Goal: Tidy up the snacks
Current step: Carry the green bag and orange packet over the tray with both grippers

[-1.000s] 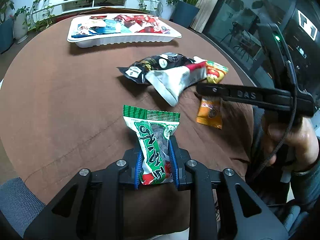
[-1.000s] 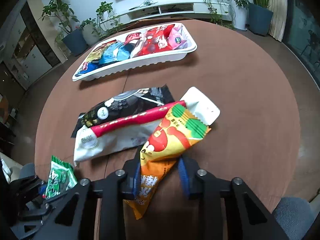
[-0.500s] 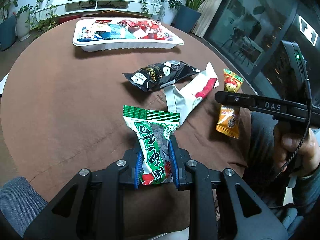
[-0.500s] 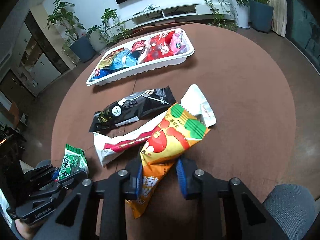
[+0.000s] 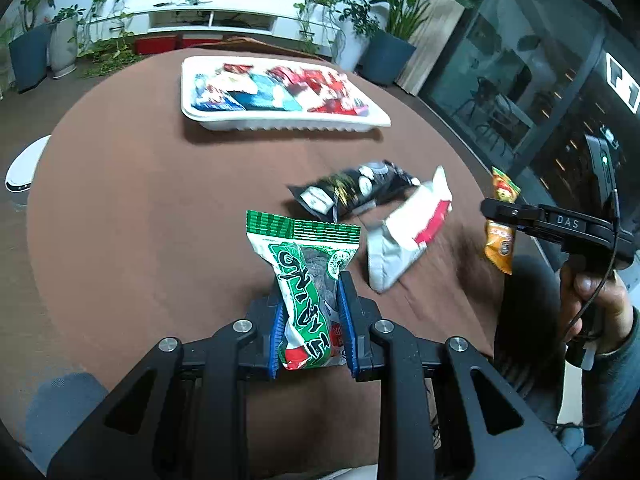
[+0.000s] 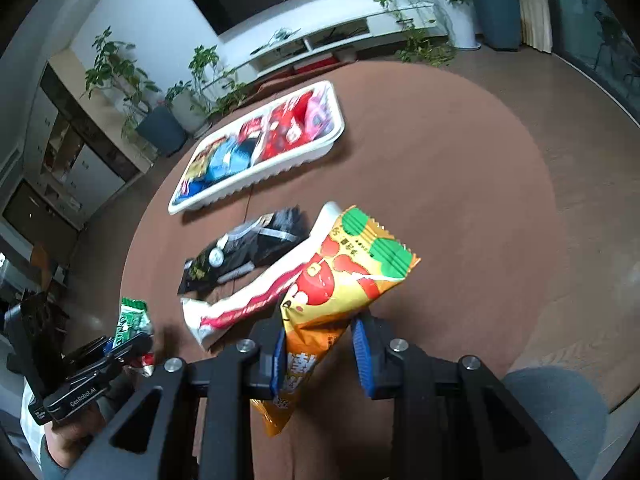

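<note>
My left gripper (image 5: 312, 320) is shut on a green-and-white snack packet (image 5: 306, 276) and holds it upright above the near side of the brown round table (image 5: 140, 208). My right gripper (image 6: 320, 356) is shut on an orange-and-red snack packet (image 6: 340, 292), lifted off the table. That packet also shows in the left wrist view (image 5: 500, 232), at the right. A black packet (image 5: 352, 192) and a white-and-red packet (image 5: 408, 240) lie on the table between the grippers and the tray. A white tray (image 5: 280, 122) with several snacks stands at the far side.
The white tray also shows in the right wrist view (image 6: 256, 182). Potted plants (image 6: 160, 120) and a low TV shelf (image 5: 208, 20) stand beyond the table. A white round device (image 5: 22, 172) sits on the floor at the left. A grey chair cushion (image 6: 556, 404) is by the near edge.
Both grippers have risen and pulled back from the table with their packets. The orange packet has come away from the white-and-red packet, which shifted and now lies flat.
</note>
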A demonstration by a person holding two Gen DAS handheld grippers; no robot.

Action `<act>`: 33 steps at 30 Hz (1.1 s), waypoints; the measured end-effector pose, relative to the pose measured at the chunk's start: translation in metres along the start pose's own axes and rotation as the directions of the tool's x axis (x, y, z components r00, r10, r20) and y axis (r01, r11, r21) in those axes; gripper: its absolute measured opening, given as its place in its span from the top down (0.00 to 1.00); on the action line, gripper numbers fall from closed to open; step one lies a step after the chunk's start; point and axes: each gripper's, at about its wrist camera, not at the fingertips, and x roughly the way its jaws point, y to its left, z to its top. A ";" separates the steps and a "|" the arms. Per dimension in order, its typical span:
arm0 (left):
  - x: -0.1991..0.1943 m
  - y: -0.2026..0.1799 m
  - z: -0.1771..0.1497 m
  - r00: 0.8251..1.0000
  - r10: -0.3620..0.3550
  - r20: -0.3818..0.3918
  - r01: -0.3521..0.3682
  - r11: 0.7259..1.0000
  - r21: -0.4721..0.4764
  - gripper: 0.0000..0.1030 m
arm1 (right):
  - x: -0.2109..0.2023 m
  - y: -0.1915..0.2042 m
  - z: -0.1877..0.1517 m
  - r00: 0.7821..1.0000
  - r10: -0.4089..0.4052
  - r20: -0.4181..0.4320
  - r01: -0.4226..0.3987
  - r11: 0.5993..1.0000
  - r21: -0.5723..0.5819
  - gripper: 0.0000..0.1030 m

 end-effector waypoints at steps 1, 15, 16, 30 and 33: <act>-0.002 0.002 0.004 1.000 0.001 0.006 -0.001 1.000 -0.005 0.79 | -0.003 -0.004 0.005 1.000 -0.005 0.012 0.005 1.000 0.003 0.71; -0.029 0.037 0.119 0.986 0.069 0.153 -0.070 0.998 0.000 0.79 | -0.032 -0.004 0.114 0.985 -0.033 0.168 0.051 0.993 -0.105 0.71; -0.029 0.038 0.129 0.984 0.074 0.163 -0.075 0.997 0.001 0.79 | -0.031 0.002 0.123 0.984 -0.021 0.175 0.043 0.991 -0.125 0.71; 0.044 0.063 0.249 0.982 0.127 0.142 -0.127 0.992 -0.013 0.79 | 0.082 0.120 0.210 0.998 0.070 -0.008 -0.065 0.878 -0.474 0.70; 0.074 0.067 0.254 0.986 0.128 0.109 -0.127 0.992 -0.008 0.79 | 0.123 0.128 0.209 0.996 0.035 -0.079 -0.070 0.860 -0.505 0.71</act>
